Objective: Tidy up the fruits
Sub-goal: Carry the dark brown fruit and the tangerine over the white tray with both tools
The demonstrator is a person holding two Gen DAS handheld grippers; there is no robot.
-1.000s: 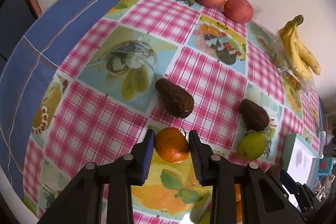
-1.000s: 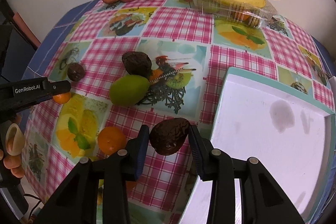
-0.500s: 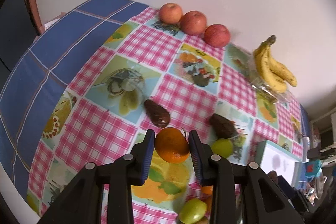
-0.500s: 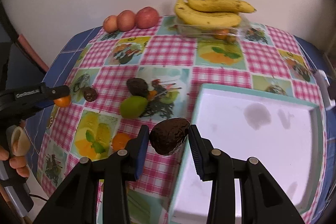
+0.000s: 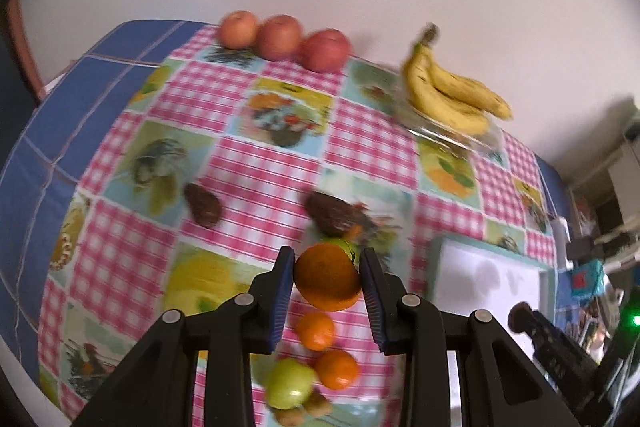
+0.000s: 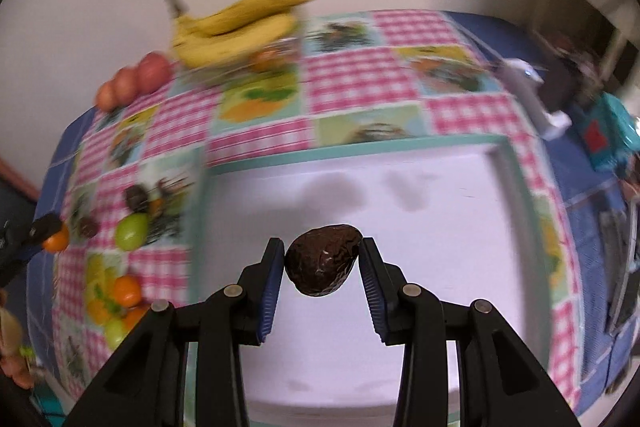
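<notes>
Left gripper [image 5: 327,277] is clamped on a round orange tangerine [image 5: 327,277], blue-padded jaws pressed to both its sides, fruit lifted above the pink-checked fruit-print tablecloth [image 5: 256,167]. Directly beneath the jaws on the cloth: a smaller orange tangerine [image 5: 315,330], another orange one [image 5: 337,369] nearer the camera, a round green fruit [image 5: 289,383] just left of that, and small brown lumps at the bottom edge, too blurred to identify. Just past the held tangerine a green fruit peeks out, mostly hidden. Ahead of the tips a dark wrinkled avocado [image 5: 332,215]; ahead-left a second dark avocado [image 5: 203,205]. Far ahead-left by the wall three red apples in a row [image 5: 280,37], touching. Far ahead-right a bunch of yellow bananas [image 5: 450,95] on top of a clear plastic box [image 5: 448,137]. Right of the tips, a white tray with teal rim [image 5: 488,279]. Right gripper [image 6: 322,265] is closed on a dark brown wrinkled avocado [image 6: 322,265], held in the air above the white tray floor [image 6: 400,211], which fills the area ahead and below. In the right wrist view the other gripper's tip with its tangerine sits far left, near loose green and orange fruit on the cloth. Both views motion-blurred.
</notes>
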